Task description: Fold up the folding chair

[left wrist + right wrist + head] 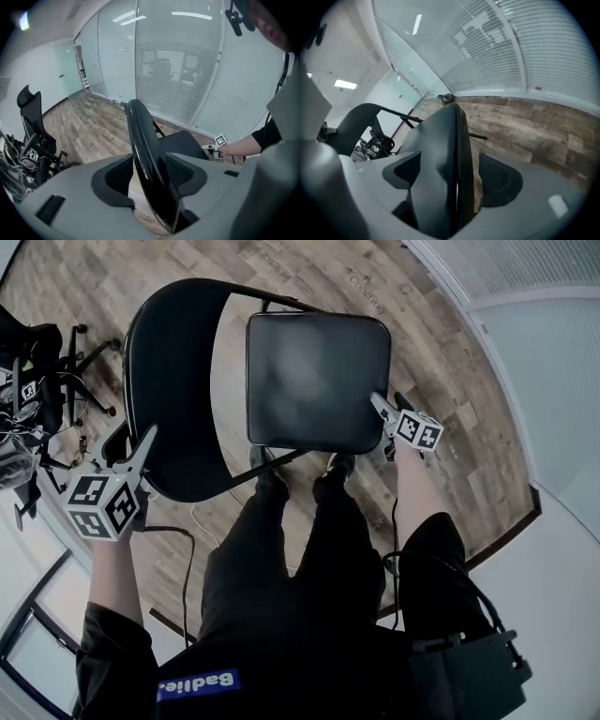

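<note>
1. The folding chair (187,465) stands unfolded on the wooden floor (309,277), right in front of your legs, with its seat (319,381) down and level.
2. Your left gripper (150,180) straddles the top edge of the black backrest (143,150). Its jaws are spread: the backrest lies against the right-hand pad, and a clear gap shows at the other pad, so nothing is clamped.
3. Your right gripper (457,187) sits at the seat's near right corner. The seat's edge runs between its parted jaws, with floor showing beside one pad, so there is no grip here either.
4. An office chair (37,362) stands well apart, to your left.
</note>
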### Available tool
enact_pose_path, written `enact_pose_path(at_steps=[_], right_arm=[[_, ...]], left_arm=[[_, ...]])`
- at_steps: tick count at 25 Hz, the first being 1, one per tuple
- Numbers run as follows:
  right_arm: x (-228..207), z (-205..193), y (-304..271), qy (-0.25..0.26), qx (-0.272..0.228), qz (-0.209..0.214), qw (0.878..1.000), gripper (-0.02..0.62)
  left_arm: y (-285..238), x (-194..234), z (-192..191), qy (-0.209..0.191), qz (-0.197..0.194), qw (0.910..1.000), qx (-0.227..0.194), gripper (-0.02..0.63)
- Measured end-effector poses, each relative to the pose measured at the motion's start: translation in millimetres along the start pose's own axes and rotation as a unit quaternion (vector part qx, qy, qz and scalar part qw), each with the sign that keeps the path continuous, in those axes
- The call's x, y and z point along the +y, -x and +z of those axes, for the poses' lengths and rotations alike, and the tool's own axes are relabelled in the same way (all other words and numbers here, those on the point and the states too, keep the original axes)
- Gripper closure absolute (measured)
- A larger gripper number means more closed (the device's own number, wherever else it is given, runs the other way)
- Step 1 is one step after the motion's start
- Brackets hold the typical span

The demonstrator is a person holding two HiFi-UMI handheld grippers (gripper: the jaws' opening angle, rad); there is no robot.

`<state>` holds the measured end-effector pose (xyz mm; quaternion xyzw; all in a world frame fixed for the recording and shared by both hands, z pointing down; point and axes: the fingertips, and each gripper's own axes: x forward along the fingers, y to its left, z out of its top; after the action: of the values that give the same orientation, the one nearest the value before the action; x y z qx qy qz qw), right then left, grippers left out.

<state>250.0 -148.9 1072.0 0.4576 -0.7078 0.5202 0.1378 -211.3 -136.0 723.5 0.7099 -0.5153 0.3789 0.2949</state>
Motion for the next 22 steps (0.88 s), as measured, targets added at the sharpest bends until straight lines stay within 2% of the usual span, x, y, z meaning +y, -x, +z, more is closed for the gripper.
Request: enact_pose_path(at_steps=[4, 9, 13, 15, 17, 22], right_arm=[[-17.2, -11.5, -12.6, -0.071, -0.005, 0.046, 0.996, 0.225], [-14.6, -35.6, -24.9, -0.097, 0.028, 0.093, 0.991, 0.21], [-10.7, -37.4, -30.0, -0.131, 0.02, 0.124, 0.983, 0.211], [-4.7, -37.7, -32.4, -0.134, 0.02, 0.141, 0.981, 0.213], [3.2, -41.2, -35.4, -0.116, 0.034, 0.154, 0.981, 0.221], [7.1, -42.8, -34.9, -0.104, 0.049, 0.159, 0.981, 0.235]], left_arm=[[-5.4, 2.0, -1.3, 0.031, -0.002, 0.9995, -0.007, 0.408], [-14.5, 1.7, -4.6, 0.046, -0.012, 0.9989, 0.002, 0.407], [-22.2, -0.5, -5.6, 0.051, -0.016, 0.9986, 0.003, 0.408], [-23.0, 1.1, -6.2, 0.055, -0.015, 0.9984, 0.002, 0.408], [-22.7, 2.8, -6.6, 0.057, -0.017, 0.9982, 0.001, 0.41], [-23.1, 4.2, -5.4, 0.067, -0.02, 0.9975, 0.001, 0.414]])
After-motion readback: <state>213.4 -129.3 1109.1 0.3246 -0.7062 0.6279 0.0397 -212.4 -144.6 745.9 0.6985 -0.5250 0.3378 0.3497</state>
